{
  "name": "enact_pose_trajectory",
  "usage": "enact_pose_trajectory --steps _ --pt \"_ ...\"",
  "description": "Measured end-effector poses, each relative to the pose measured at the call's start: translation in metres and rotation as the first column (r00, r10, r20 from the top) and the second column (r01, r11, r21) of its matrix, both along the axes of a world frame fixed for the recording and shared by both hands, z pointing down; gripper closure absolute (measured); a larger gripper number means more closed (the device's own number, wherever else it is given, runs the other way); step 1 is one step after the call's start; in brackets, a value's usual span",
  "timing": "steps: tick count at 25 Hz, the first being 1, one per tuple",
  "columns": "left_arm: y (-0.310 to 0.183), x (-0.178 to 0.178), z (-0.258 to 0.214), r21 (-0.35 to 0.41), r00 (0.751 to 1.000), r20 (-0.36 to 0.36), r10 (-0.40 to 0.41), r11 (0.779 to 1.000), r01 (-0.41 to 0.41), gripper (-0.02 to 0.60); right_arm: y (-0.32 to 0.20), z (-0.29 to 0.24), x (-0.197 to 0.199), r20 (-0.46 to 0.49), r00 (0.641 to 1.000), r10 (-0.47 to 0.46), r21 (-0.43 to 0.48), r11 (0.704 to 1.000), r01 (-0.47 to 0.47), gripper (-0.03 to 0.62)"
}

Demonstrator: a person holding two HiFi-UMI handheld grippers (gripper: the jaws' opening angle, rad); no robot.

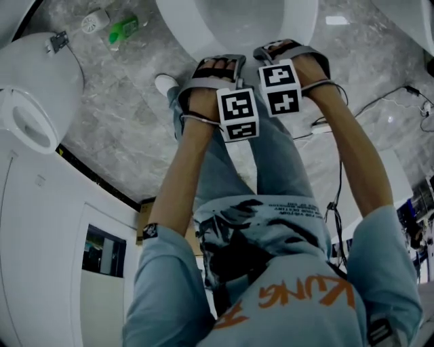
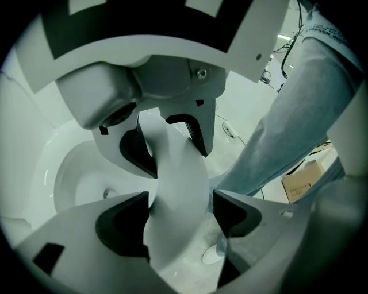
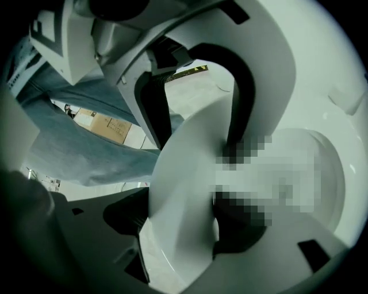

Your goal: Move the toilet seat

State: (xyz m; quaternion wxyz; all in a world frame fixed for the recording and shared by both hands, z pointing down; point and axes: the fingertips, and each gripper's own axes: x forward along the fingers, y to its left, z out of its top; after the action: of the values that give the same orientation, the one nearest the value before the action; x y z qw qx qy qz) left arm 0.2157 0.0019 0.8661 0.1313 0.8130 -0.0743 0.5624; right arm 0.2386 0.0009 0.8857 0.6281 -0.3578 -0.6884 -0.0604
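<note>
Here — one toilet seat (image 2: 172,189), two grippers (image 1: 218,66) (image 1: 288,49)

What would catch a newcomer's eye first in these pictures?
The left gripper and right gripper sit side by side at the front rim of the white toilet, top centre of the head view. In each gripper view the toilet seat runs between that gripper's jaws.

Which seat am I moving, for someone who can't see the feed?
Find the white toilet bowl at the head view's top centre, ahead of the person's legs. Its seat is the thin white rim both the left gripper and right gripper straddle; the toilet at left has nothing touching it.
</note>
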Motion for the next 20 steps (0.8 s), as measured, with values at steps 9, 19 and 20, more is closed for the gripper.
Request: enact_pose_trajectory --steps 9,19,20 --pt "-0.011 -0.009 -0.031 0.167 0.994 0.096 0.056 0.983 -0.071 0.249 -0.006 -0.056 -0.003 -0.006 1.000 0.006 -0.122 0.993 -0.006 0.257" --pt "-0.048 -0.023 -0.071 0.402 0.971 0.236 -0.035 0.913 -0.065 0.268 -0.018 -0.106 -0.008 -0.036 0.999 0.014 -0.215 0.976 -0.022 0.261" --pt "-0.039 -0.021 -0.072 0.338 0.976 0.220 -0.005 0.938 -0.071 0.279 -0.019 -0.112 -0.010 -0.040 0.999 0.017 -0.227 0.974 -0.026 0.261"
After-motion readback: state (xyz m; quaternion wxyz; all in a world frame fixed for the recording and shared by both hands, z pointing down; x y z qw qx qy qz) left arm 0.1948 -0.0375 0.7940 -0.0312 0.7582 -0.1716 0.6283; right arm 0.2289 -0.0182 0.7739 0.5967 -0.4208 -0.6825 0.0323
